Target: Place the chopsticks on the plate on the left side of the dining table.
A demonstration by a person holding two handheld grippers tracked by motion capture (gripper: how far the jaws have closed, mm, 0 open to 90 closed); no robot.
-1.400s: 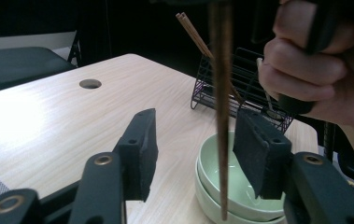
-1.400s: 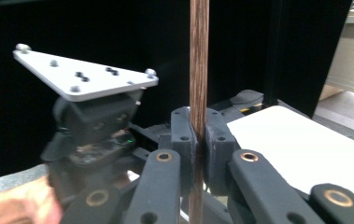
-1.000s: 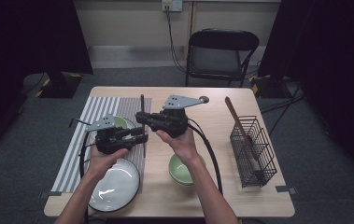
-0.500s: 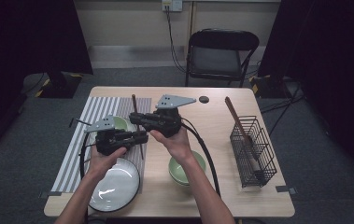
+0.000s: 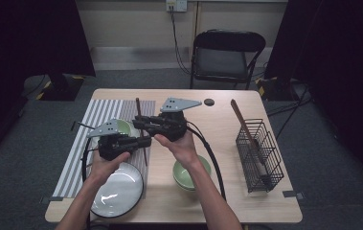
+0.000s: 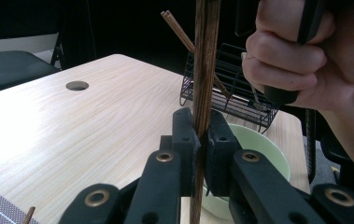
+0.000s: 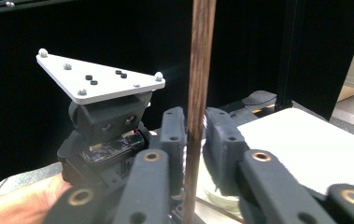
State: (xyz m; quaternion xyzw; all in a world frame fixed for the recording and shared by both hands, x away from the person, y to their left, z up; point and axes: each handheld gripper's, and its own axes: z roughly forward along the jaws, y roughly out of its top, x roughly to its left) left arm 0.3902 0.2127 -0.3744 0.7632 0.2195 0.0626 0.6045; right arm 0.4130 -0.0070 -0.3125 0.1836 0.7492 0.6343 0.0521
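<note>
A dark wooden stick (image 5: 140,120) stands nearly upright over the table's left half, between my two grippers. My left gripper (image 5: 144,142) reaches in from the left and grips it low down. Its jaws have just been closing, and in the left gripper view its pads (image 6: 186,140) press on the stick (image 6: 205,70). My right gripper (image 5: 138,123) comes from the right, a little higher on the stick. Its jaws have just been opening; in the right gripper view the stick (image 7: 200,70) stands between its pads (image 7: 221,144) with a small gap.
A green bowl (image 5: 191,172) sits under my right forearm, another green bowl (image 5: 124,127) behind the left gripper. A white plate (image 5: 117,191) lies at the front left on a striped mat (image 5: 90,129). At the right, a wire basket (image 5: 260,153) holds a wooden utensil (image 5: 243,122).
The stick's top and the right gripper have shifted slightly to the left. The left hand has kept its place.
</note>
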